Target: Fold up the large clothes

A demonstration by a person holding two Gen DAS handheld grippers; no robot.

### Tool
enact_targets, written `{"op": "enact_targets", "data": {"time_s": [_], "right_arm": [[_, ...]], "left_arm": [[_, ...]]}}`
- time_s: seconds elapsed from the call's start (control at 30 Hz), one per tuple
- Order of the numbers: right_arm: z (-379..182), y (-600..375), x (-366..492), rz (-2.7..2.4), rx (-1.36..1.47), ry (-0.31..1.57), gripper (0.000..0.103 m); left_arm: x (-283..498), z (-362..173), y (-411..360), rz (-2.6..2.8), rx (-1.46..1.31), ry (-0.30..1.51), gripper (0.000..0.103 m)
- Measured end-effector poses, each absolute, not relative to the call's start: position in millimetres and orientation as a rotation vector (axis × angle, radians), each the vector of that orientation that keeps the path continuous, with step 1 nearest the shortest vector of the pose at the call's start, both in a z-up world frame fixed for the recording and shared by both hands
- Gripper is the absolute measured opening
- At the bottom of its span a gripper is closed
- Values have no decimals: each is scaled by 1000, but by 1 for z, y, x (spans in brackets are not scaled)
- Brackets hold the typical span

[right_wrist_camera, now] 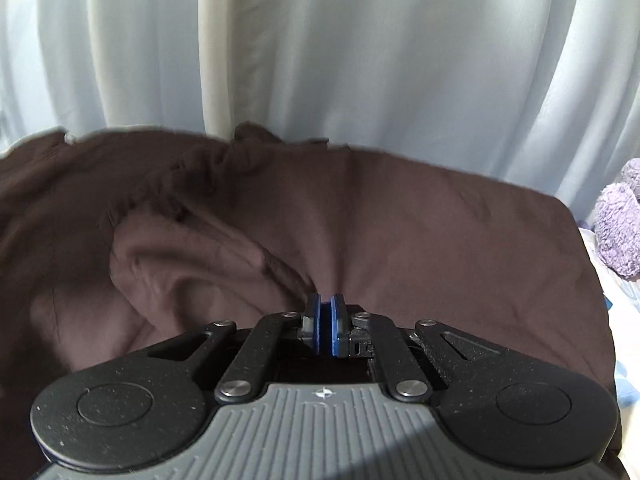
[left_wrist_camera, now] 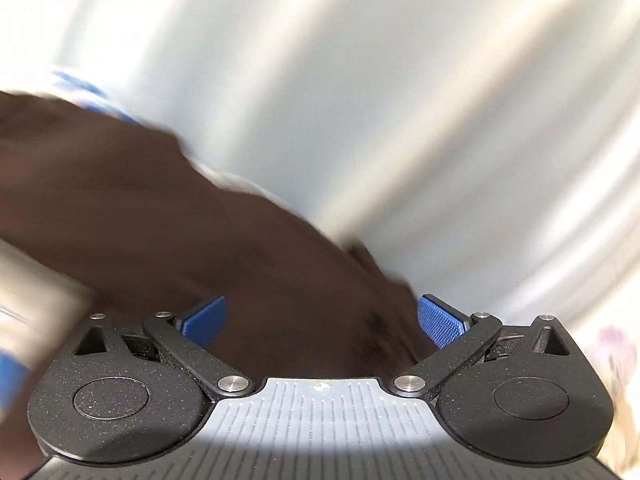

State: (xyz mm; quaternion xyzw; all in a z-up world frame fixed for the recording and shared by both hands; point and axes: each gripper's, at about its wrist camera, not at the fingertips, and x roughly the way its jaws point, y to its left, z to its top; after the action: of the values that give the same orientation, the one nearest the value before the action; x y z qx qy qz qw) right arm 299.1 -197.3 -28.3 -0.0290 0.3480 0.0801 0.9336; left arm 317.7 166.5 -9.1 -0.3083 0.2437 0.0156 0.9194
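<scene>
A large dark brown garment (right_wrist_camera: 400, 220) lies spread and wrinkled in front of a white curtain. My right gripper (right_wrist_camera: 325, 312) is shut, its blue pads pressed together on a fold of the brown cloth. In the left wrist view the same brown garment (left_wrist_camera: 140, 220) is blurred by motion and fills the lower left. My left gripper (left_wrist_camera: 322, 320) is open, its blue pads (left_wrist_camera: 206, 320) wide apart, with brown cloth lying between them but not clamped.
A white curtain (right_wrist_camera: 360, 40) hangs behind the garment and also fills the left wrist view (left_wrist_camera: 400, 100). A purple fuzzy item (right_wrist_camera: 618, 224) sits at the right edge on light bedding (right_wrist_camera: 628, 340). A pale blurred object (left_wrist_camera: 32, 300) is at the left.
</scene>
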Motion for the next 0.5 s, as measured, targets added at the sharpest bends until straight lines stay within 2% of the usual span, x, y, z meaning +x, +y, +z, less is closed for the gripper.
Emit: {"op": "enact_targets", "data": {"time_s": [0.17, 0.23, 0.43, 0.5], "right_arm": [[15, -110, 295, 380, -36, 616, 5], [21, -65, 297, 482, -33, 623, 5], [11, 46, 319, 634, -35, 620, 5], [-2, 68, 325, 636, -39, 630, 5]], "left_arm": [[277, -17, 285, 437, -739, 407, 102], [262, -29, 321, 521, -825, 386, 92], [245, -71, 380, 592, -1059, 358, 80], [247, -81, 390, 580, -1117, 342, 79]]}}
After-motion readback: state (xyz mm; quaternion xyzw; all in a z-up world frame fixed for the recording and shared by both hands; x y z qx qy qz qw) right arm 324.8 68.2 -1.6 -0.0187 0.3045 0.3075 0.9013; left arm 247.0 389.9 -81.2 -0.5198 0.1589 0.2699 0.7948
